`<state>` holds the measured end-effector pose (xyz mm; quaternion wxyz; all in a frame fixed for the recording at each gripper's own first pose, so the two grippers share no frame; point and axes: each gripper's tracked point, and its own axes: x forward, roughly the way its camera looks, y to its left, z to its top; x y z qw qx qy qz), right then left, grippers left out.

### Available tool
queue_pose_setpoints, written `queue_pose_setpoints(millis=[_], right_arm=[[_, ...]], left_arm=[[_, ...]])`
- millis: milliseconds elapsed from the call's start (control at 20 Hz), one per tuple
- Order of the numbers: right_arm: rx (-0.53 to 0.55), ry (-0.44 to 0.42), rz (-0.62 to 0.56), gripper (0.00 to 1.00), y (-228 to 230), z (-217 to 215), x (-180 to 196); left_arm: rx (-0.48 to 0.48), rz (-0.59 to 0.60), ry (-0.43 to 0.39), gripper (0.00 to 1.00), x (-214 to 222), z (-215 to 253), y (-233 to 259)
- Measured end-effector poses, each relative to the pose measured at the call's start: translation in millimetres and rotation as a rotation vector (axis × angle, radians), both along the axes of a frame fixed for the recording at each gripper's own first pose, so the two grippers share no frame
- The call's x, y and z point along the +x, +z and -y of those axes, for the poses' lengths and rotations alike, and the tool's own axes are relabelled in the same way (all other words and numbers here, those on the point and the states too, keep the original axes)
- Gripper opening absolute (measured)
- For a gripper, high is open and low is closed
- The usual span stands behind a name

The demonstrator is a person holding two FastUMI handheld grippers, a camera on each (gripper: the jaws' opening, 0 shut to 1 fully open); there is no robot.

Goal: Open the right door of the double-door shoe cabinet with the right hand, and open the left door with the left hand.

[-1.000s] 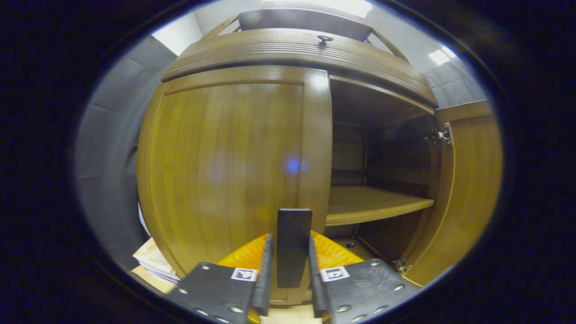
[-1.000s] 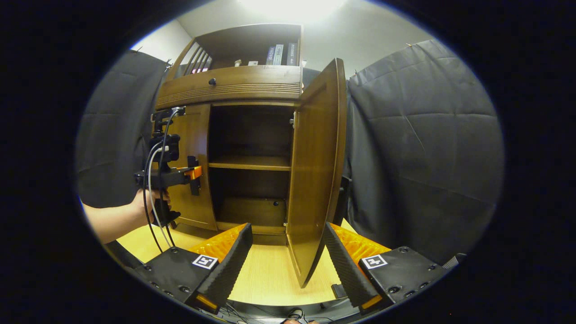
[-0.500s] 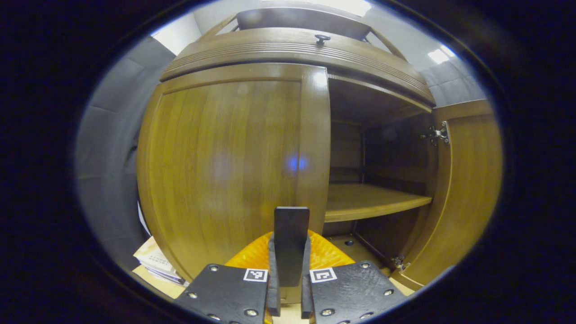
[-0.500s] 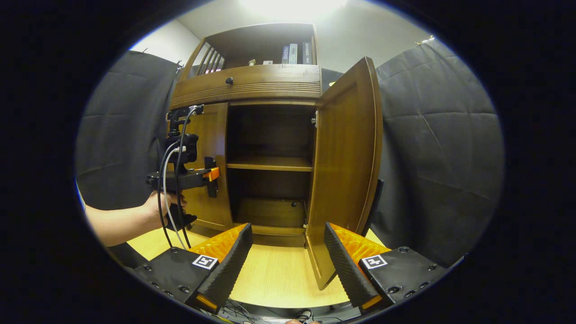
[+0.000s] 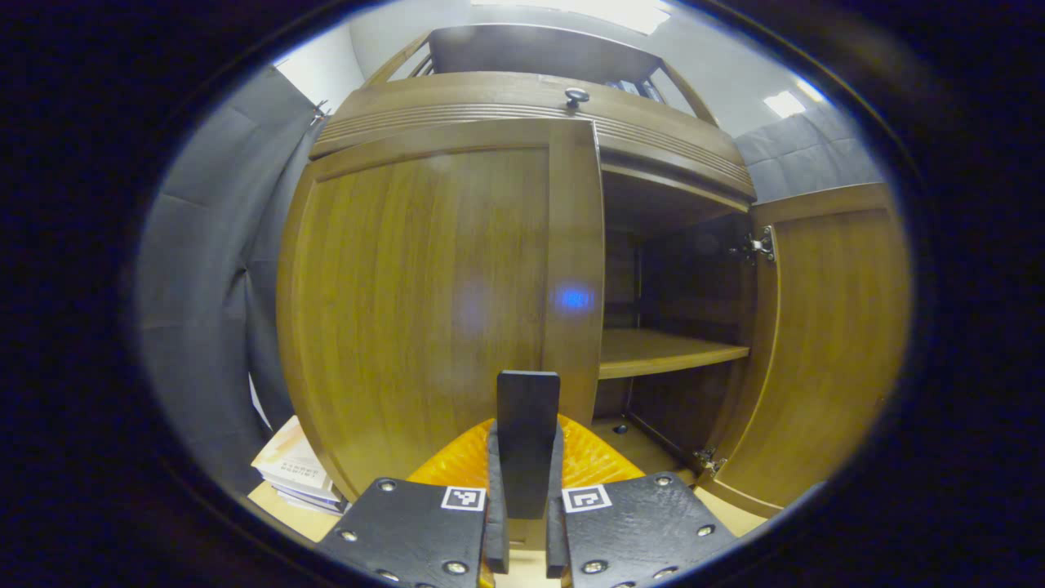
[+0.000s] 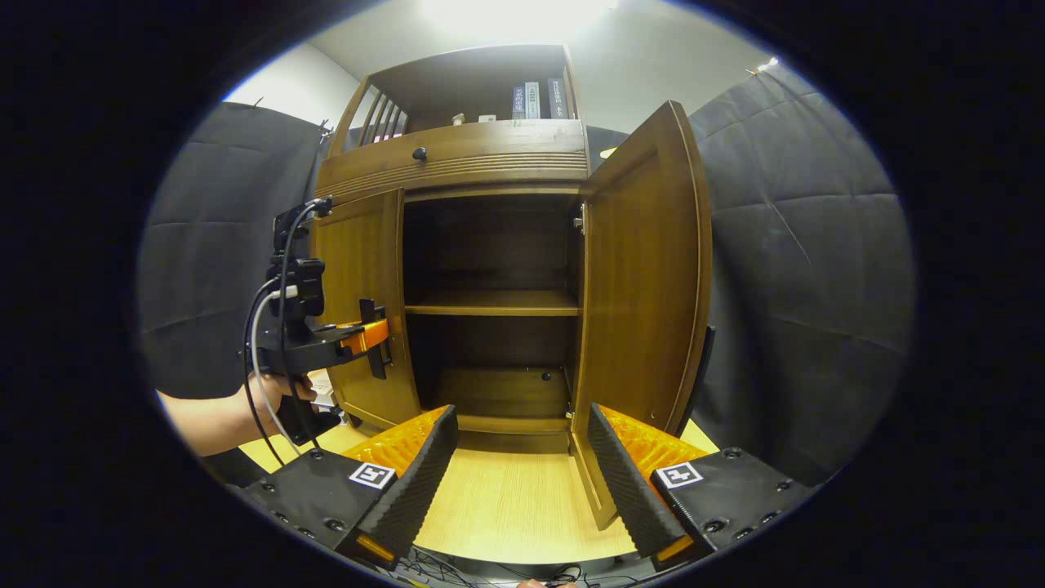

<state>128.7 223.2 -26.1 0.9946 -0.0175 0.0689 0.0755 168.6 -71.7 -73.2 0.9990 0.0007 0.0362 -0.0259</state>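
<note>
In the left gripper view the left gripper [image 5: 522,523] is clamped on the dark upright bar handle [image 5: 527,437] at the free edge of the brown wooden left door [image 5: 424,294], hinges far left, so the pull swings leftward; in the right gripper view the right gripper [image 6: 518,474] gapes empty just short of the swung-out wooden right door [image 6: 645,286]

My left gripper [image 5: 522,523] hides the lower end of the dark handle [image 5: 527,441] it clamps, and the handle covers part of the left door [image 5: 424,302]. The book spines [image 6: 539,98] on the far top shelf are too small to read. The paper stack [image 5: 290,474] near the left door is cut off behind it.
</note>
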Motion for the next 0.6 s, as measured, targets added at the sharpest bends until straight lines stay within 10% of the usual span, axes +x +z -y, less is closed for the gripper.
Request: queue_pose_setpoints(millis=[600], right_arm=[[0.013, 0.118, 0.022, 0.98, 10, -36, 11]], left_arm=[[0.009, 0.012, 0.000, 0.21, -69, -28, 7]])
